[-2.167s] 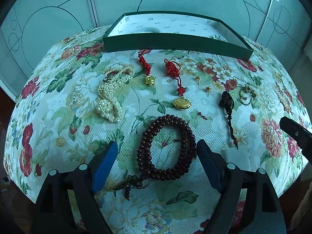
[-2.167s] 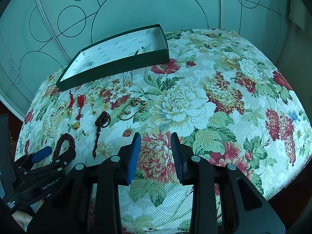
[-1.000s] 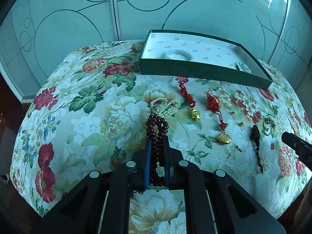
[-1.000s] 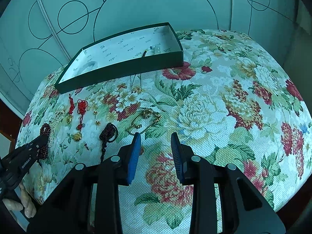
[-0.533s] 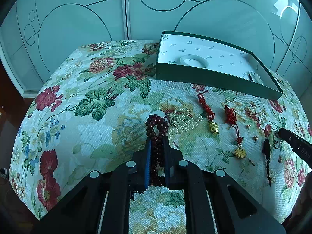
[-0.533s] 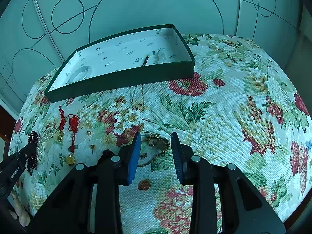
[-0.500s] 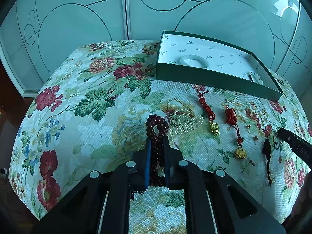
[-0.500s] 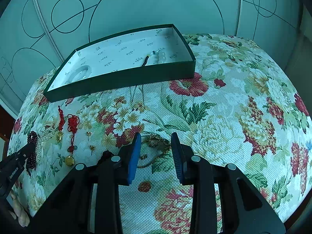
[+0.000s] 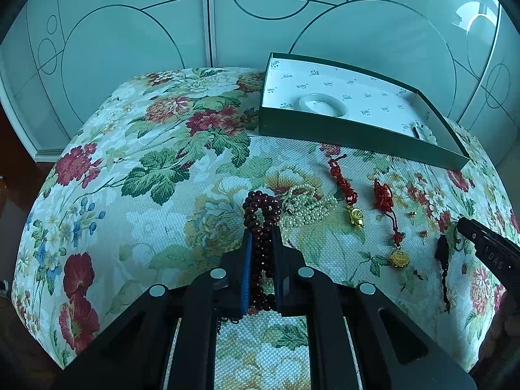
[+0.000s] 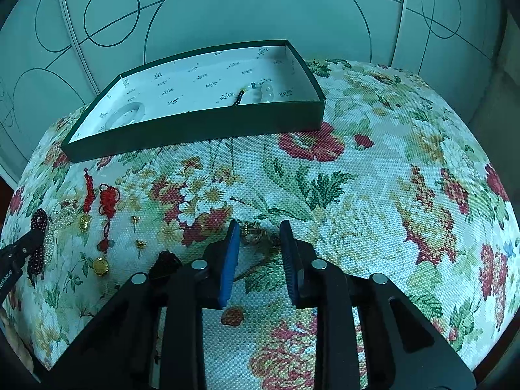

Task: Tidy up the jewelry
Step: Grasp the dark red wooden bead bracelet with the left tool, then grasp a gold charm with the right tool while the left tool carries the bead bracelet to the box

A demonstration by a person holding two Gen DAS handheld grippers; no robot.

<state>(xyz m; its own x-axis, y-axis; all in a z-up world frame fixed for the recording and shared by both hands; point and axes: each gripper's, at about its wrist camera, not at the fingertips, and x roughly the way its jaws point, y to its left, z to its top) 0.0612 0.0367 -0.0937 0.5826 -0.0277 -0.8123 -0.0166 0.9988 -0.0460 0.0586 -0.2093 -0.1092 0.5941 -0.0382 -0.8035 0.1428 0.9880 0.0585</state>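
Note:
My left gripper (image 9: 261, 230) is shut on a dark red bead bracelet (image 9: 262, 214) and holds it above the floral cloth. It also shows at the left edge of the right wrist view (image 10: 35, 243). My right gripper (image 10: 260, 226) is open, its jaws on either side of a gold chain piece (image 10: 258, 232) on the cloth. A green box (image 9: 357, 130) with a white lining holds a pale bangle (image 9: 323, 104) and a white pendant (image 10: 266, 92). A pearl necklace (image 9: 305, 208), two red-cord gold charms (image 9: 354, 217) (image 9: 398, 256), gold studs (image 10: 139, 243) and a dark tassel (image 9: 442, 253) lie on the cloth.
The floral tablecloth (image 9: 146, 169) covers a table that drops off at the left and front edges. Frosted glass panels (image 9: 130, 48) stand close behind the box. The right gripper's tip (image 9: 487, 250) shows at the right of the left wrist view.
My left gripper has shut on the bead bracelet, lifted it and carried it to the left. My right gripper has moved forward over the gold chain piece, still open.

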